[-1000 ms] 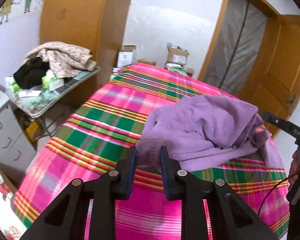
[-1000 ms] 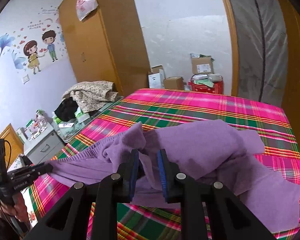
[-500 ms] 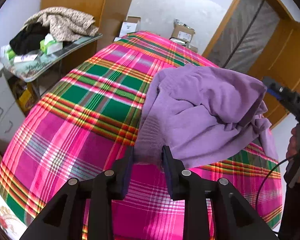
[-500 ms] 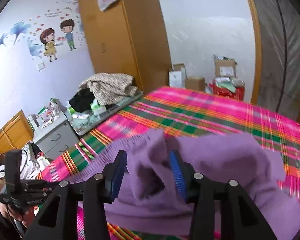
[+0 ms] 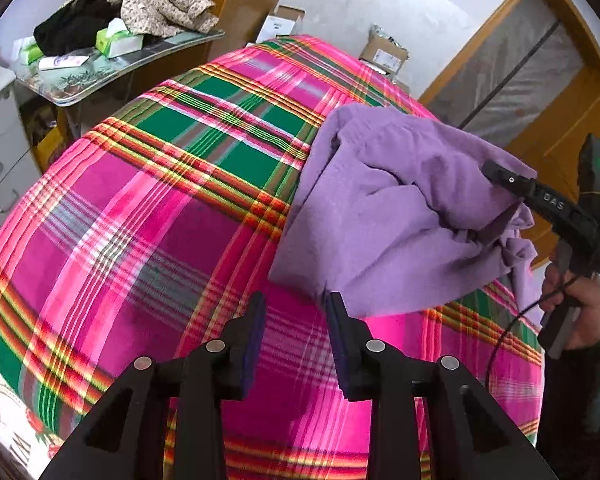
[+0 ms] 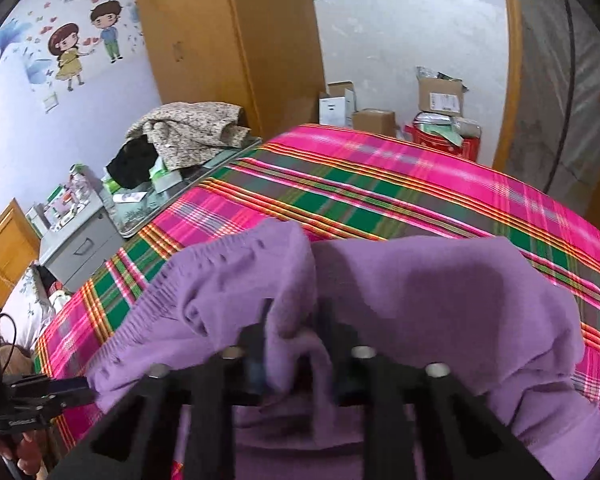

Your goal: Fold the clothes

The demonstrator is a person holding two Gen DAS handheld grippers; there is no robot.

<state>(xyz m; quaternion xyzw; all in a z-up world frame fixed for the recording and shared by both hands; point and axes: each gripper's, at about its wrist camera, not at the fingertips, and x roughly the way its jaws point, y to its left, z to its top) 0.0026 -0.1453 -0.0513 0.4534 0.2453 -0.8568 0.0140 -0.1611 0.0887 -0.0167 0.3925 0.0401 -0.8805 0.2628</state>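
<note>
The purple garment [image 5: 400, 208] lies crumpled on the right part of the bed [image 5: 148, 216], which wears a pink and green plaid cover. The right tongs [image 6: 290, 354] have just been closing, and a fold of the purple cloth is pinched between their pads. The left tongs [image 5: 294, 330] stand partly open at the near left corner of the garment; whether the pads touch the cloth I cannot tell.
</note>
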